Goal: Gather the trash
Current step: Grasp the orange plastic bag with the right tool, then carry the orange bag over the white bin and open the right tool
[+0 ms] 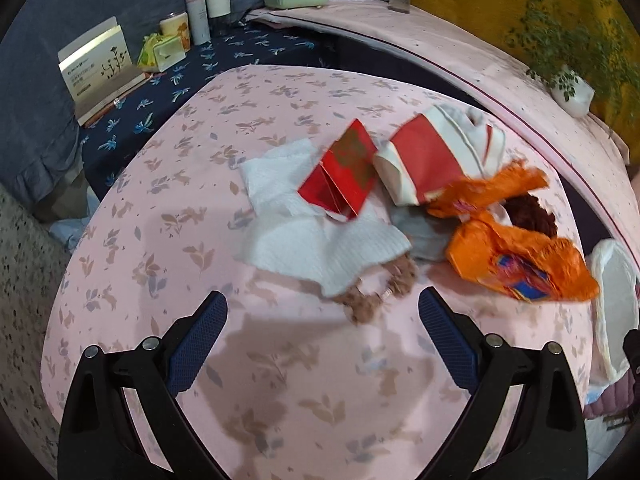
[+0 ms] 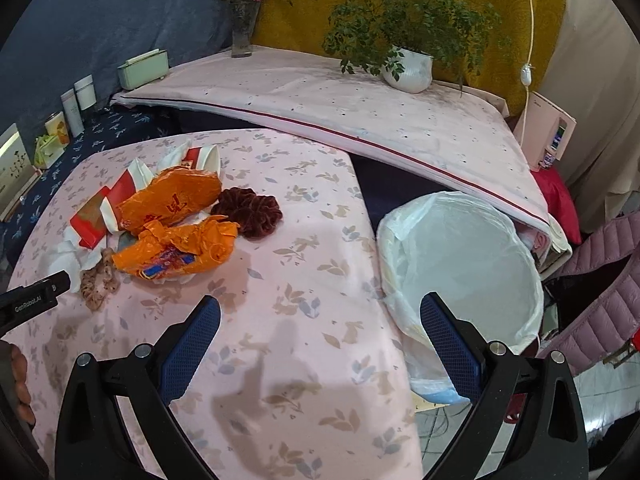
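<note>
A heap of trash lies on the pink floral table (image 1: 280, 360): white tissue (image 1: 288, 216), a red envelope (image 1: 344, 172), a red-and-white carton (image 1: 424, 160), orange wrappers (image 1: 516, 256) and a tan scrunchie (image 1: 372, 296). My left gripper (image 1: 322, 320) is open and empty, just short of the tissue and scrunchie. In the right wrist view the orange wrappers (image 2: 176, 228) lie at the left and a bin lined with a white bag (image 2: 460, 264) stands off the table's right edge. My right gripper (image 2: 320, 328) is open and empty above the table edge beside the bin.
A dark red scrunchie (image 2: 248, 210) lies beside the heap. A higher pink shelf (image 2: 360, 96) behind carries a potted plant (image 2: 408, 68), a vase (image 2: 242, 36) and a green box (image 2: 142, 68). Bottles and cards (image 1: 96, 68) stand at the far left. A padded jacket (image 2: 592, 280) hangs at the right.
</note>
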A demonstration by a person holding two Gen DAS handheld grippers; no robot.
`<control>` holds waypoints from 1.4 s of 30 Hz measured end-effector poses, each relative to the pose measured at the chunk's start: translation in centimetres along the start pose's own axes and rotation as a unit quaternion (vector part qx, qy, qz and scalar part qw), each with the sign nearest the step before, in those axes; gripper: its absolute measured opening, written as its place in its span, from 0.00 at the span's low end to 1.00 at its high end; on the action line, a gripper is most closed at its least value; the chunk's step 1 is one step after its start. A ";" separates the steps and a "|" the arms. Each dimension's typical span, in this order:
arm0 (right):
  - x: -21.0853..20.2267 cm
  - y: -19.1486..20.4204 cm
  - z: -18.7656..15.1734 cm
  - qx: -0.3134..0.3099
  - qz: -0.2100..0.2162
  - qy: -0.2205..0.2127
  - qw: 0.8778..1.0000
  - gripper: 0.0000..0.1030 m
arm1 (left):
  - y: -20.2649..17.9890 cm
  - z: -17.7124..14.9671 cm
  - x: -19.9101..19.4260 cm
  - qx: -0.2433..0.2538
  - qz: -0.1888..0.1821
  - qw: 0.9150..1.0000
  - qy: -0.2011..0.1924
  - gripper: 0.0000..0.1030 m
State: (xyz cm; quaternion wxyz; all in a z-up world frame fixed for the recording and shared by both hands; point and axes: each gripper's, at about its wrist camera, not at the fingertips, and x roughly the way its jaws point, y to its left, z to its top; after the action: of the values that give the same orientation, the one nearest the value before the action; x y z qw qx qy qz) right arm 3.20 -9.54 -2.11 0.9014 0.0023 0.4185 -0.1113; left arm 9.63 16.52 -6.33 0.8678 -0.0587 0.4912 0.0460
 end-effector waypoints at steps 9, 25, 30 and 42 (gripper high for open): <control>4.7 3.9 2.7 0.015 0.072 0.037 0.997 0.78 | 2.6 3.0 3.2 -0.028 -0.035 0.999 0.015 0.88; 5.0 5.8 1.9 0.009 0.133 0.061 0.989 0.07 | 2.5 2.2 2.5 -0.020 -0.086 0.996 0.024 0.02; 2.1 4.8 3.1 0.010 0.140 0.029 0.990 0.05 | 1.2 2.5 -1.0 -0.004 -0.105 0.994 -0.009 0.02; -3.8 -1.8 5.3 0.043 0.091 -0.055 0.993 0.05 | -5.6 4.0 -9.1 0.061 -0.184 0.978 -0.074 0.02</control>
State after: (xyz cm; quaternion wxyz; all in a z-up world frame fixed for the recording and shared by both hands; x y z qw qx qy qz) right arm 4.40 -11.09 4.37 0.9283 0.0732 0.3615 -0.0471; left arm 9.06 11.32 3.85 0.8971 -0.0918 0.4086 -0.1404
